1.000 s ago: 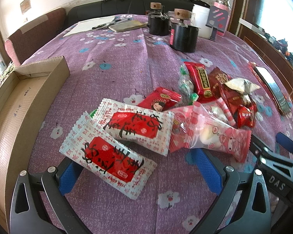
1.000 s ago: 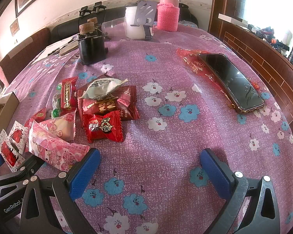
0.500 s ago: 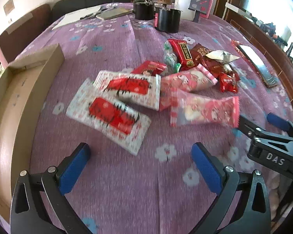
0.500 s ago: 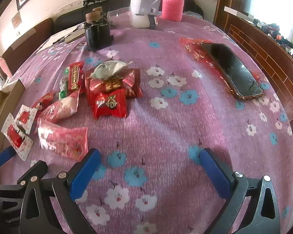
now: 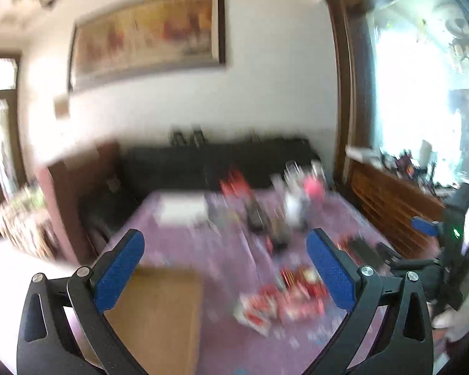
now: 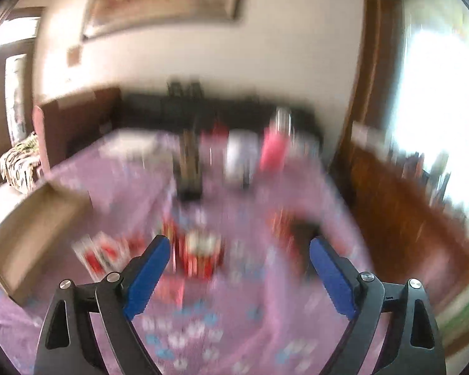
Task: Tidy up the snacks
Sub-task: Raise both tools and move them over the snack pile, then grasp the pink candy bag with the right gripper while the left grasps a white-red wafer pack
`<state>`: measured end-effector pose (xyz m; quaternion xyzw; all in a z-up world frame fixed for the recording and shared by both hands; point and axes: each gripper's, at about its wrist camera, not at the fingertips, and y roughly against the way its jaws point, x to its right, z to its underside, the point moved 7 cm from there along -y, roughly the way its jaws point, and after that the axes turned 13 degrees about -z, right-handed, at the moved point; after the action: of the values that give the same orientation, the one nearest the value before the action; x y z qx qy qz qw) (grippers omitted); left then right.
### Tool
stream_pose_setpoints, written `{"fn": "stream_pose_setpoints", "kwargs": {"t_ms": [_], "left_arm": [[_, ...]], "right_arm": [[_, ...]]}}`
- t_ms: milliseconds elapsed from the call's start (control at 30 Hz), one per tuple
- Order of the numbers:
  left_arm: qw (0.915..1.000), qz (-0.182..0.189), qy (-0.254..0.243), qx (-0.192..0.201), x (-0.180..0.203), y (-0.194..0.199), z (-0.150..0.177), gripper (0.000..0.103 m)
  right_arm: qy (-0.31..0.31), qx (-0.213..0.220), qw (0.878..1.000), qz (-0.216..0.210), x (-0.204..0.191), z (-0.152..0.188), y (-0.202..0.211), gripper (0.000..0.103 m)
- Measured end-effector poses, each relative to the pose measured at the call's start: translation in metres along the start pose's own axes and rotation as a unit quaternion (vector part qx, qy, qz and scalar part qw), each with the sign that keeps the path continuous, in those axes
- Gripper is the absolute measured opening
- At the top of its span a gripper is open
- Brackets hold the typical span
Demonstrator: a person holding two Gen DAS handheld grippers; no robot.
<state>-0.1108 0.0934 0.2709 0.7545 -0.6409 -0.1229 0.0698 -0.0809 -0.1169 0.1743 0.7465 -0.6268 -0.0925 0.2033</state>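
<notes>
Purple flowered cloth covers the surface (image 6: 259,306), and both views are smeared by motion blur, so small things can only be told roughly. Behind it run a black sofa (image 5: 203,162) and a white wall with a long framed painting (image 5: 147,34); a bright window (image 5: 422,93) fills the 3 o'clock side.

In the left wrist view the left gripper (image 5: 225,265) has its blue-padded fingers (image 5: 118,272) spread wide with nothing between them. The snacks (image 5: 281,303), a blurred heap of red and white packets, lie on the cloth toward 5 o'clock, just inside the right-hand finger. An open cardboard box (image 5: 159,312) sits at 7 o'clock beside the heap, empty as far as can be seen. Farther back, around 12 to 1 o'clock, stand dark containers (image 5: 259,215), a white jar (image 5: 294,209) and a pink bottle (image 5: 312,187), with white paper (image 5: 181,209) to their left. A dark phone (image 5: 362,250) lies at 3 o'clock. The right gripper (image 5: 447,240) shows at the far 3 o'clock edge, well above the cloth.

In the right wrist view its fingers (image 6: 147,278) are also released and hold nothing, though they have just been closing a little. The packets lie beyond the left-hand finger, toward 9 to 10 o'clock, the box farther at 9 o'clock.
</notes>
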Motion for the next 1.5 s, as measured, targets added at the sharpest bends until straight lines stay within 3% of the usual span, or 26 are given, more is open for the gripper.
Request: {"fn": "stream_pose_setpoints", "kwargs": {"t_ms": [67,200,333,500,567,633,700,767,867,967,1000,1067,1133,1167,1267,1333,1433,1500], "left_arm": [[0.9986,-0.032,-0.023,0.035,-0.015,0.012,-0.05,0.103],[0.9933,-0.079,-0.022,0.081,-0.051,0.031,-0.115,0.103],[0.9901,-0.103,-0.015,0.094,-0.076,0.039,-0.177,0.103],[0.9724,-0.201,-0.031,0.115,-0.107,0.043,-0.265,0.103],[0.9619,-0.235,-0.038,0.135,-0.117,0.043,-0.285,0.103],[0.9598,-0.238,-0.039,0.143,-0.124,0.046,-0.285,0.103],[0.9721,-0.183,-0.036,0.143,-0.119,0.045,-0.265,0.103],[0.9855,-0.123,-0.043,0.108,-0.105,0.029,-0.226,0.103],[0.9972,-0.05,-0.047,0.031,-0.078,-0.011,-0.144,0.103],[0.9988,0.006,-0.028,-0.041,-0.053,-0.053,-0.051,0.103],[0.9972,0.029,-0.021,-0.065,-0.044,-0.069,-0.018,0.103],[0.9885,0.078,-0.006,-0.129,-0.026,-0.098,0.039,0.103],[0.9709,0.133,0.031,-0.197,-0.012,-0.121,0.086,0.103],[0.9589,0.158,0.053,-0.23,-0.012,-0.135,0.111,0.098],[0.9363,0.18,0.078,-0.292,-0.012,-0.158,0.165,0.086],[0.936,0.174,0.07,-0.298,-0.011,-0.171,0.18,0.085],[0.9454,0.153,0.038,-0.285,-0.016,-0.179,0.175,0.085],[0.942,0.151,0.023,-0.299,-0.01,-0.183,0.179,0.085]], "right_arm": [[0.015,0.041,0.999,-0.001,-0.004,-0.052,0.031,0.094],[-0.045,0.092,0.995,-0.016,0.017,-0.123,0.067,0.094],[-0.03,0.127,0.99,0.061,0.047,-0.207,0.102,0.094],[-0.08,0.153,0.979,0.109,0.089,-0.313,0.156,0.094],[-0.097,0.169,0.972,0.134,0.102,-0.34,0.18,0.103],[-0.108,0.169,0.971,0.132,0.108,-0.35,0.191,0.103],[-0.113,0.157,0.975,0.113,0.106,-0.336,0.185,0.103],[-0.114,0.129,0.983,0.067,0.097,-0.301,0.16,0.103],[-0.111,0.047,0.993,-0.002,0.075,-0.217,0.101,0.103],[-0.099,-0.03,0.992,-0.071,0.037,-0.112,0.033,0.099],[-0.097,-0.051,0.99,-0.087,0.026,-0.083,0.015,0.096],[-0.092,-0.107,0.983,-0.119,-0.002,-0.015,-0.029,0.081],[-0.101,-0.161,0.97,-0.149,-0.025,0.04,-0.068,0.067],[-0.103,-0.197,0.961,-0.165,-0.038,0.067,-0.092,0.057],[-0.083,-0.239,0.952,-0.174,-0.06,0.106,-0.132,0.052],[-0.073,-0.253,0.947,-0.186,-0.07,0.119,-0.153,0.052],[-0.05,-0.263,0.941,-0.205,-0.087,0.116,-0.169,0.054],[-0.034,-0.263,0.94,-0.215,-0.096,0.115,-0.174,0.055]]}}
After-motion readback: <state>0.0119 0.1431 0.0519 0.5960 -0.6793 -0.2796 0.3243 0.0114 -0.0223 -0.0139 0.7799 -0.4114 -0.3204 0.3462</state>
